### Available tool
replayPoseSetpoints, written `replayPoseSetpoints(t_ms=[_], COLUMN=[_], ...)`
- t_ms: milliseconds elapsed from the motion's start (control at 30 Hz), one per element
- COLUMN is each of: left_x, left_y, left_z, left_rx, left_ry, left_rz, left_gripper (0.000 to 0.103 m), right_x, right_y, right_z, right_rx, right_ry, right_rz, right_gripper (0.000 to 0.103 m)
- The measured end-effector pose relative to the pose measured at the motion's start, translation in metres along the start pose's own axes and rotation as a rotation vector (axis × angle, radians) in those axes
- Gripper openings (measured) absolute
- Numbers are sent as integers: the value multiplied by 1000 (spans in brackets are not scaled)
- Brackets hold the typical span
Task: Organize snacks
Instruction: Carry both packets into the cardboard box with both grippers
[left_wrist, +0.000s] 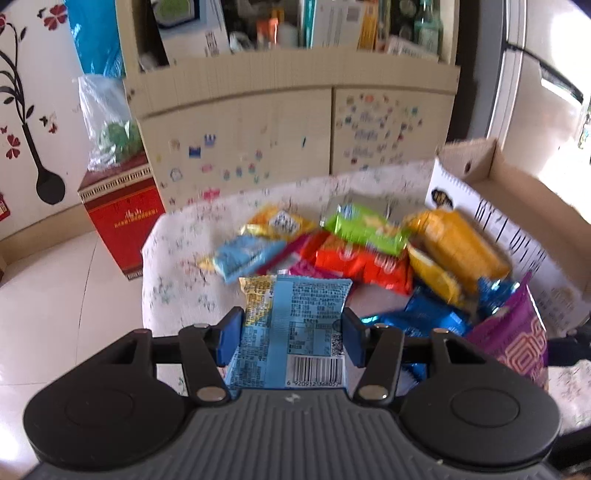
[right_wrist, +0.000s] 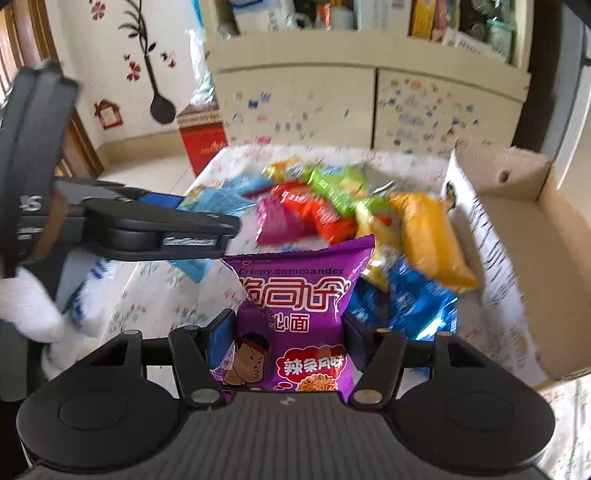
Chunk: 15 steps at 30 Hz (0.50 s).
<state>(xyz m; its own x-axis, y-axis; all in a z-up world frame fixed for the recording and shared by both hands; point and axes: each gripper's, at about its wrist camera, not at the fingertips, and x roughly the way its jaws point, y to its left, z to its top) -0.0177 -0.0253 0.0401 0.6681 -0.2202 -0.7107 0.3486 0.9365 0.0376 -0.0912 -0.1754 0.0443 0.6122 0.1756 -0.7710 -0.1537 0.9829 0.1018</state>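
Observation:
My left gripper (left_wrist: 291, 317) is shut on a light blue snack packet (left_wrist: 310, 302), its blue pads pressing both side edges, barcode toward the camera. My right gripper (right_wrist: 288, 321) is shut on a purple noodle-snack packet (right_wrist: 295, 280), which stands upright between its pads. Both packets hang above the near side of a pile of snacks on the floral tablecloth (left_wrist: 177, 288): a green packet (left_wrist: 365, 225), an orange-red one (left_wrist: 362, 266), a yellow-orange one (left_wrist: 458, 243) and blue foil ones (left_wrist: 424, 317). In the right wrist view the left gripper (right_wrist: 210, 212) shows from the side at left.
An open cardboard box (left_wrist: 509, 192) stands on the table right of the pile, its inside bare where visible (right_wrist: 517, 206). A red carton (left_wrist: 122, 221) sits on the tiled floor left of the table. A stickered cupboard (left_wrist: 280, 129) stands behind. A white-gloved hand (right_wrist: 29, 306) holds the left gripper.

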Motion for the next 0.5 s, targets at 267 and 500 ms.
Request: replayPoseSetpoints(t_ms=[267,500], left_x=[-28,-40], left_y=[-15,-28], left_z=[14,28], left_rx=[60,82], left_ry=[-80,-154], left_rz=[-22,-30], left_gripper=[55,55], right_x=[-16,-30], right_y=[-18,-35], right_z=[12,21], right_rx=[30,31], right_ry=[-96,-175], right_rz=[-47,-113], right_gripper=[68,68])
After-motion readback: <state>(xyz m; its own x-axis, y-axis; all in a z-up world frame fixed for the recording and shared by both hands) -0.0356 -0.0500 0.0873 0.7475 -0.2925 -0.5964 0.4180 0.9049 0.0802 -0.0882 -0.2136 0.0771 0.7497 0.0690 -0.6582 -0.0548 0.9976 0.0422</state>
